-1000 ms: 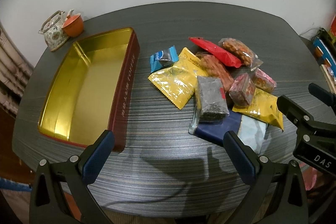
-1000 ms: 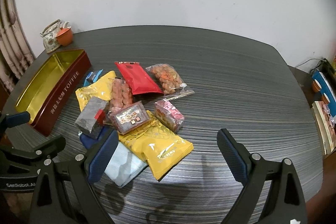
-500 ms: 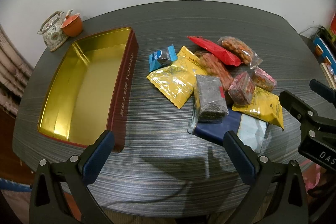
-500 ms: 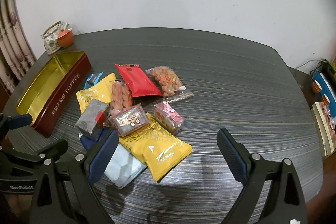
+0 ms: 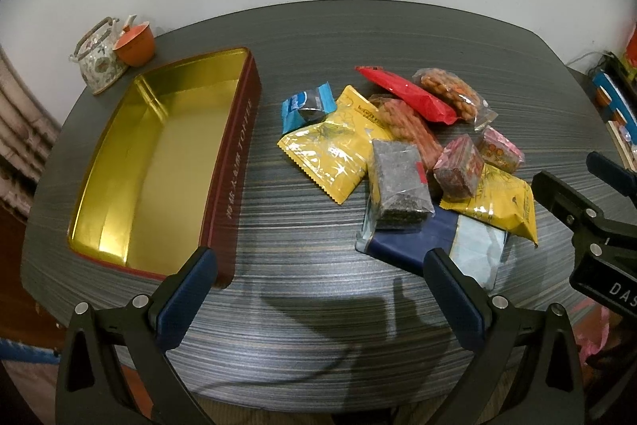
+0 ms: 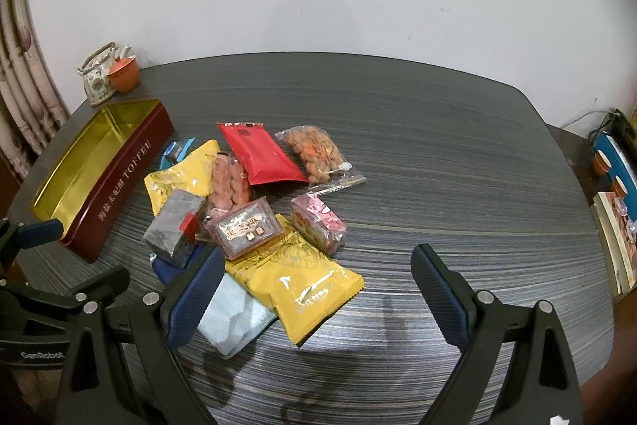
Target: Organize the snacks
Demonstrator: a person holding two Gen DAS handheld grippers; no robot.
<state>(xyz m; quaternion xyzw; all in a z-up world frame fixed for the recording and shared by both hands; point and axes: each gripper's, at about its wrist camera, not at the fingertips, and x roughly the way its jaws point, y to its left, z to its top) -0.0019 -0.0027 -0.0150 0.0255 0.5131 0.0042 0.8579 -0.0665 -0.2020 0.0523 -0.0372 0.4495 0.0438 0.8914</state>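
1. One empty toffee tin [image 5: 167, 162] lies near the tabletop's [image 5: 358, 26] left edge; nothing is packed yet.
2. The snack pile [image 5: 402, 154] sits mid-tabletop, packets overlapping. Lifting a lower one, such as the navy packet [image 5: 406, 241], would likely spill those stacked above.
3. Left tongs [image 5: 318, 289] and right tongs [image 6: 314, 289] both gape wide, empty, above the near edge.
4. The slick yellow packet [image 6: 306, 285] may slip from the pads.

Table [image 5: 318, 38]: dark grey with fine pale horizontal streaks. Tin [image 5: 235, 162]: maroon outside with pale lettering, gold inside; at its 11 o'clock a floral-patterned white teapot [image 5: 97, 60] and an orange cup [image 5: 135, 40]. Packets: blue [image 5: 306, 104], two yellow [image 5: 330, 150] [image 6: 306, 285], plain red [image 6: 258, 154], navy with pale blue [image 5: 450, 245].
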